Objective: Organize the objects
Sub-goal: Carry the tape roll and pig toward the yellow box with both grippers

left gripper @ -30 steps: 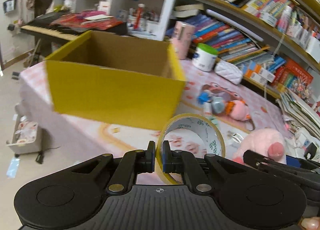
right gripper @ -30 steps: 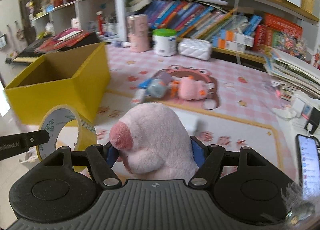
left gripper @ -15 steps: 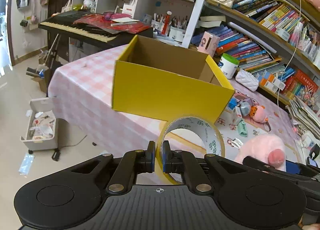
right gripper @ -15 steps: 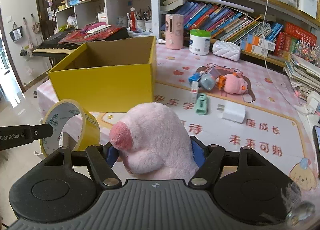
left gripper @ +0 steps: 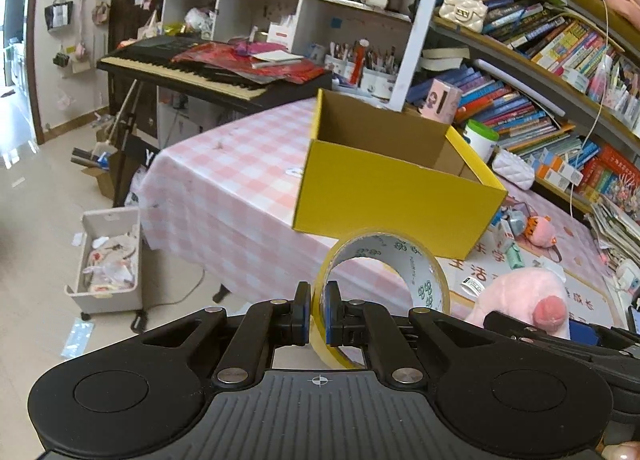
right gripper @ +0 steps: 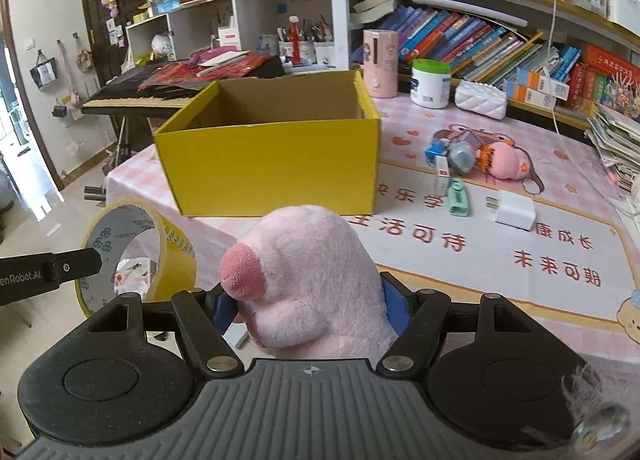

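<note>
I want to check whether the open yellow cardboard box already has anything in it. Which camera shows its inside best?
The right wrist view: the open yellow cardboard box faces it squarely, showing the back and side inner walls, though the front wall hides the floor. The left wrist view shows the box corner-on, with only the upper inner walls. Neither view shows the bottom.

Left gripper [left gripper: 317,314] closed tight, its two blue pads clamped on the thin wall of a tape roll [left gripper: 384,284], pointing forward and downward. Right gripper [right gripper: 310,310] about half open, pads pressing both sides of a pink plush toy [right gripper: 308,284], also tilted downward. Both side by side, left one's finger [right gripper: 60,270] seen at the right view's edge.
</note>
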A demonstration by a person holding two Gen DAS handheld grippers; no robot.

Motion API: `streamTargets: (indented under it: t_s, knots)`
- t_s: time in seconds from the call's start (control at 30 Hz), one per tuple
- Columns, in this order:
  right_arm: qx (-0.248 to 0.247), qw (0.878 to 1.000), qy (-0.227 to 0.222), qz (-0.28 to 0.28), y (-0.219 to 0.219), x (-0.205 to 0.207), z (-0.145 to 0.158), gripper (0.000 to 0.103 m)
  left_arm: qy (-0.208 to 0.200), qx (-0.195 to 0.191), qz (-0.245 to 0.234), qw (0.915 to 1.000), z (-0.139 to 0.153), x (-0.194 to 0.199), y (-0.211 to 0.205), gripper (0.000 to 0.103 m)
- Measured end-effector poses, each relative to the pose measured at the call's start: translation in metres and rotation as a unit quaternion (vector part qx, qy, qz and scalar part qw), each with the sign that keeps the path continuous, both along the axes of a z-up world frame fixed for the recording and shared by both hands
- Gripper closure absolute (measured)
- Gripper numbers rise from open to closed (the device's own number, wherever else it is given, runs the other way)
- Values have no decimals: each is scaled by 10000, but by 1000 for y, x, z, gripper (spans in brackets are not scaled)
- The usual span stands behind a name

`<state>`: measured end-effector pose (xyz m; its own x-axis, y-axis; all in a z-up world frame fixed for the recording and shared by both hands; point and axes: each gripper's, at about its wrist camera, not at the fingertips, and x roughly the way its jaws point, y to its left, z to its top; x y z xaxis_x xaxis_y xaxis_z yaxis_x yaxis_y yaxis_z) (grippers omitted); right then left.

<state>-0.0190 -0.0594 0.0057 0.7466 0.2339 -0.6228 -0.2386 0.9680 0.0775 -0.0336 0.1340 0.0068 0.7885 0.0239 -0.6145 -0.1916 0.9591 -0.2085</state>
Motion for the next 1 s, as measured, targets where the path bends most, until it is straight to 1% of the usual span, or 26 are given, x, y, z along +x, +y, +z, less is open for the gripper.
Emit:
streamTargets:
  t_s: [0.27,0.47,0.63,0.8,1.0]
  knots:
    - [-9,10000,-72,32,13,-5,6,34,-152,6,-13,9999,6,-5,11,98]
    - [-43,9999,-69,72,16,-1,7,34,-194,-69,72,9998,7,-3,16,98]
    - [-111,9997,-107,190,20,7,8,34,-305,-85,121,9994,12,4,18,98]
    - [-163,9987,-359,329,25,24,16,34,-538,-82,194,9983,25,23,19,98]
    - [-164,9946,-925,447,26,62,38,34,-833,-9,270,9962,43,59,15,98]
